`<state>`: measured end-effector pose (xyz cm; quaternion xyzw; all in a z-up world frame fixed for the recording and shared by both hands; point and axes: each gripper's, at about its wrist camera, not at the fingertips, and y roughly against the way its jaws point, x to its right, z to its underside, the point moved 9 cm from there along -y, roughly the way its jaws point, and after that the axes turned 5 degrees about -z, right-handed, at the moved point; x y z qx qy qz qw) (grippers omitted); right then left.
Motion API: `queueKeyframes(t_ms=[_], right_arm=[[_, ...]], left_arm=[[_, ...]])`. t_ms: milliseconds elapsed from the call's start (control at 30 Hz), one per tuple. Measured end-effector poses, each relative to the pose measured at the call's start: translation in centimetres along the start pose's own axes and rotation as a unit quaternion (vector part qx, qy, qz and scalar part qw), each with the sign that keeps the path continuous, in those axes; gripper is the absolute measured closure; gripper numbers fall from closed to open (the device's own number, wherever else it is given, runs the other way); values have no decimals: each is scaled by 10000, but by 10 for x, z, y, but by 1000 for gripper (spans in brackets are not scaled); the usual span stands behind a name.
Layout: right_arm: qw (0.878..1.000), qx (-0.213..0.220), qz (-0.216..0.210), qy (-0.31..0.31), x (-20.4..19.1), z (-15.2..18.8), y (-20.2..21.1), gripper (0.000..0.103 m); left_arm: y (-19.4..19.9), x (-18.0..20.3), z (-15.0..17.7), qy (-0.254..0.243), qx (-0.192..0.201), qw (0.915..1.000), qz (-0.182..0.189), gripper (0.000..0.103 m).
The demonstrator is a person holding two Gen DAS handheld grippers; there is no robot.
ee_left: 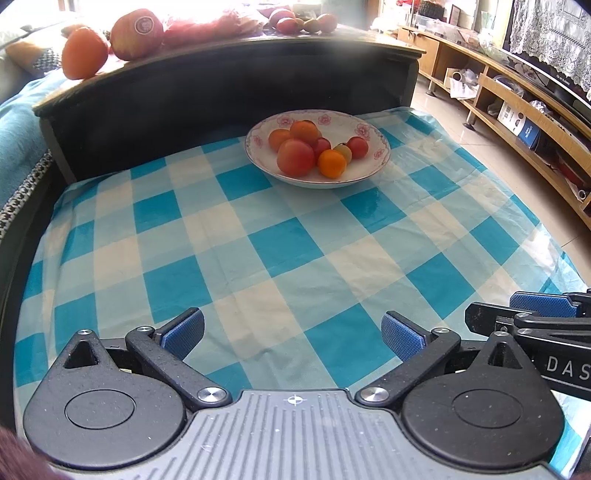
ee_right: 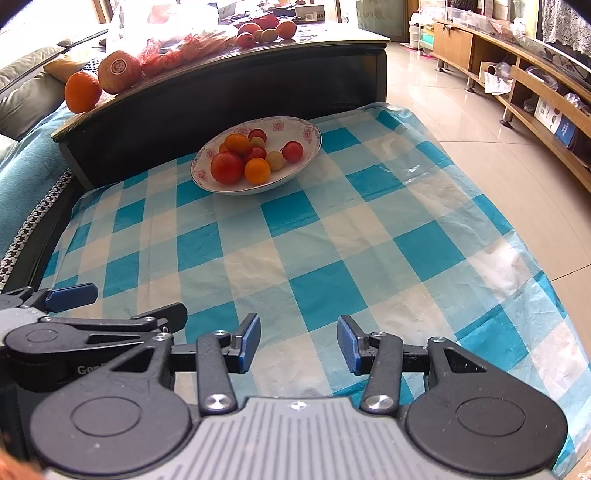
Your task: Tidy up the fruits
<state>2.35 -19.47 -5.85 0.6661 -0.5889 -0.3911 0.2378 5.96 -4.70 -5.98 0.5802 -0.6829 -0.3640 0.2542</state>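
A white floral bowl (ee_left: 373, 168) (ee_right: 314, 142) sits at the far side of the blue checked cloth (ee_left: 288, 243) (ee_right: 317, 240). It holds several fruits: a large red one (ee_left: 295, 157) (ee_right: 226, 168), small oranges (ee_left: 331, 163) (ee_right: 257, 171) and cherry tomatoes (ee_left: 357, 147) (ee_right: 292, 151). My left gripper (ee_left: 292, 334) is open and empty over the cloth's near edge. My right gripper (ee_right: 298, 343) is open and empty beside it; it also shows in the left wrist view (ee_left: 532, 314).
A dark raised table (ee_left: 229, 81) (ee_right: 221, 88) behind the bowl carries an orange (ee_left: 84, 53) (ee_right: 82, 91), a stickered apple (ee_left: 136, 34) (ee_right: 119, 71), red net bags and more fruit. A wooden TV cabinet (ee_left: 524, 122) runs along the right. A sofa is at the left.
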Motion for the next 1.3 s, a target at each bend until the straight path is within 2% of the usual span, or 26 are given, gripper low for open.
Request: queueKeyframes(t_ms=[233, 1300], right_arm=[[9999, -3, 79, 68, -2, 3, 2, 54], [9992, 9, 275, 278, -6, 8, 3, 54]], left_arm=[[-1, 0, 7, 17, -107, 9999, -27, 0], [4, -3, 6, -94, 66, 9997, -236, 1]])
